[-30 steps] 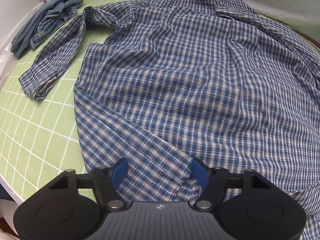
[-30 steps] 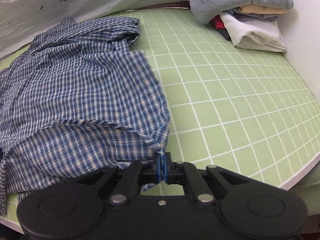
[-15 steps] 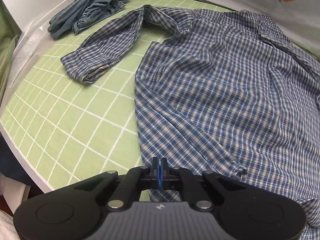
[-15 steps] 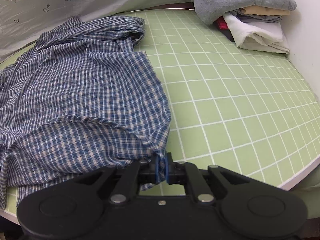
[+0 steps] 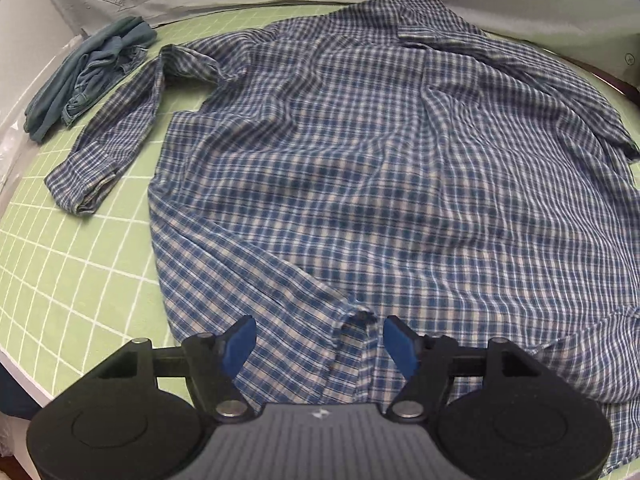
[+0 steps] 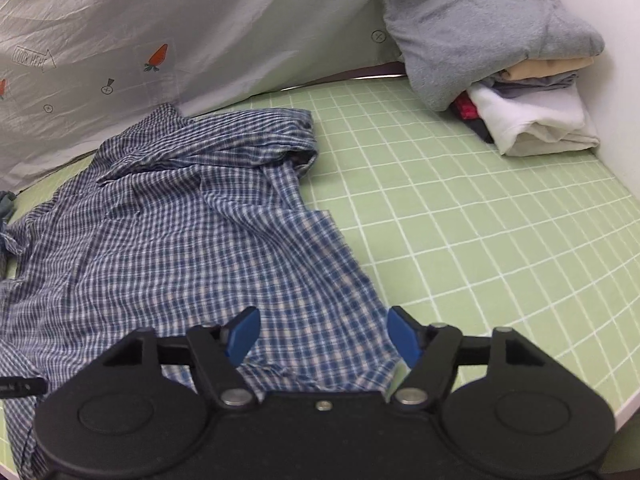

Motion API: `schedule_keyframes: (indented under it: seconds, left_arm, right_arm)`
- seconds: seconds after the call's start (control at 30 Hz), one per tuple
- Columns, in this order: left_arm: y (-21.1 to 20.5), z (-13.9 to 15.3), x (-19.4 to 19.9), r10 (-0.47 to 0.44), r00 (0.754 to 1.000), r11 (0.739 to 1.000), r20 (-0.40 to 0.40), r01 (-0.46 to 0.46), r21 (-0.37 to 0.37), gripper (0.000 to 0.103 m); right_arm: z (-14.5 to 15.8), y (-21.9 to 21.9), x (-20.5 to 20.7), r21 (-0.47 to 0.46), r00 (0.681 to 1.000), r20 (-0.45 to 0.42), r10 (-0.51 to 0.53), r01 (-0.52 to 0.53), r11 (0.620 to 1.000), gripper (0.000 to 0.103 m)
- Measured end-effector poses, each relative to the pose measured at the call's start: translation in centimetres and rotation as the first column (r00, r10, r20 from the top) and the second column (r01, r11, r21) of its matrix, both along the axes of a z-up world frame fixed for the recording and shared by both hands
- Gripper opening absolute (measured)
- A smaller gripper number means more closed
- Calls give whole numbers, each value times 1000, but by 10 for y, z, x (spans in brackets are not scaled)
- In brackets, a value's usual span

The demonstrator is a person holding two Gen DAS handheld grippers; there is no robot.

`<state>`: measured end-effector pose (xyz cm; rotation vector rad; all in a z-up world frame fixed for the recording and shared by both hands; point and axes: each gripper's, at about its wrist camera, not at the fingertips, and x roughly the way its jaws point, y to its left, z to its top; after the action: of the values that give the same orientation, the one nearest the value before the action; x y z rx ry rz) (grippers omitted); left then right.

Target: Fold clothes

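A blue and white plaid shirt [image 5: 360,160] lies spread on the green grid mat [image 5: 68,272], one sleeve [image 5: 116,140] stretched out to the left. My left gripper [image 5: 320,342] hovers over the shirt's near hem, its jaws opening, the blue pads clear of the cloth. In the right wrist view the same shirt [image 6: 180,232] covers the left half of the mat [image 6: 480,240]. My right gripper [image 6: 320,336] hangs above the shirt's near right corner, jaws opening, with the fabric lying loose below them.
A crumpled teal garment [image 5: 88,76] lies at the mat's far left. A stack of folded clothes [image 6: 520,92] under a grey top sits at the far right corner by the white wall. A pale printed sheet [image 6: 200,40] hangs behind the table. The table edge [image 6: 624,408] runs close on the right.
Both grippers let go of the shirt's near hem and spread wide. The left swung back over the middle of the hem; the right rose, and the lifted corner dropped flat.
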<state>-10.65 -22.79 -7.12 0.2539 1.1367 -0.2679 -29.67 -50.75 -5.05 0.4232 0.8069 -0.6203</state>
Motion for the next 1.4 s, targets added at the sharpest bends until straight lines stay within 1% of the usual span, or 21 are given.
schedule_keyframes:
  seconds: [0.07,0.2,0.27,0.37,0.4,0.47,0.53,0.57,0.6,0.7,0.83,0.9,1.0,1.07,1.17,1.2,1.23,1.3,1.37,1.4]
  left_arm:
    - [-6,-4,-3,-18,1000,1000,-11,18,5,71]
    - [-14,-12,-8,-34,999,999,-32,34,16,71]
    - [-15,-15,-10,-34,999,999,-36,35,14,71]
    - [-13,-17,-11,-6,1000,1000,-23,6,2,72]
    - [-10,-17,-11,7,1000,1000,-23,-7,-9,71]
    - [-6,-16,-10,18,1000,999,-12,-18,-28,62]
    - [-2,-14,-10,25,1000,999,3,-25,-40,37]
    - [0,-13,-9,29,1000,999,11,-29,-41,31]
    - [3,-12,-8,40,999,998,16,-39,-43,15]
    - [17,-8,-5,90,996,995,27,-89,-47,4]
    - [52,5,-6,164,984,986,76,-161,-41,4]
    - [71,12,-7,201,974,980,101,-198,-34,4]
    - [107,20,-4,264,956,963,126,-268,10,4]
    - [133,21,0,302,945,950,123,-310,45,8]
    - [165,26,1,337,933,937,128,-346,54,9]
    - [171,29,1,342,930,935,135,-351,54,14]
    - [176,33,1,344,928,934,143,-355,52,23]
    - [181,40,2,336,929,938,152,-344,32,30]
    - [180,46,7,311,937,948,156,-317,9,38]
    - [176,47,10,291,944,956,155,-295,1,46]
  right_arm:
    - [-6,1,9,32,1000,-3,13,-13,999,60]
    - [-23,9,17,64,997,-61,43,-39,997,56]
    - [-31,12,17,84,995,-85,49,-42,996,56]
    - [-38,17,10,97,992,-109,58,-48,994,56]
    - [-40,18,8,98,992,-115,60,-49,994,56]
    - [-43,20,4,99,990,-128,64,-51,994,56]
    - [-46,22,0,101,988,-141,68,-54,993,56]
    - [-47,23,-2,103,987,-145,69,-54,993,56]
    - [-48,24,-3,104,986,-148,72,-57,993,56]
    - [-49,26,-7,102,984,-157,82,-67,993,56]
    - [-47,32,-13,96,982,-168,85,-69,993,56]
    - [-46,35,-16,100,983,-170,71,-54,993,56]
    - [-42,42,-19,98,982,-181,44,-27,995,56]
    - [-38,48,-20,92,982,-186,24,-7,996,56]
    - [-22,58,-20,80,992,-128,-7,17,997,60]
    - [-16,60,-18,76,995,-102,-15,23,997,62]
    - [-12,61,-16,73,997,-77,-23,29,997,63]
    - [-2,64,-7,58,999,-33,-34,36,998,67]
    - [4,66,9,34,1000,-10,-26,27,999,71]
    - [2,66,20,31,1000,-14,-18,19,999,71]
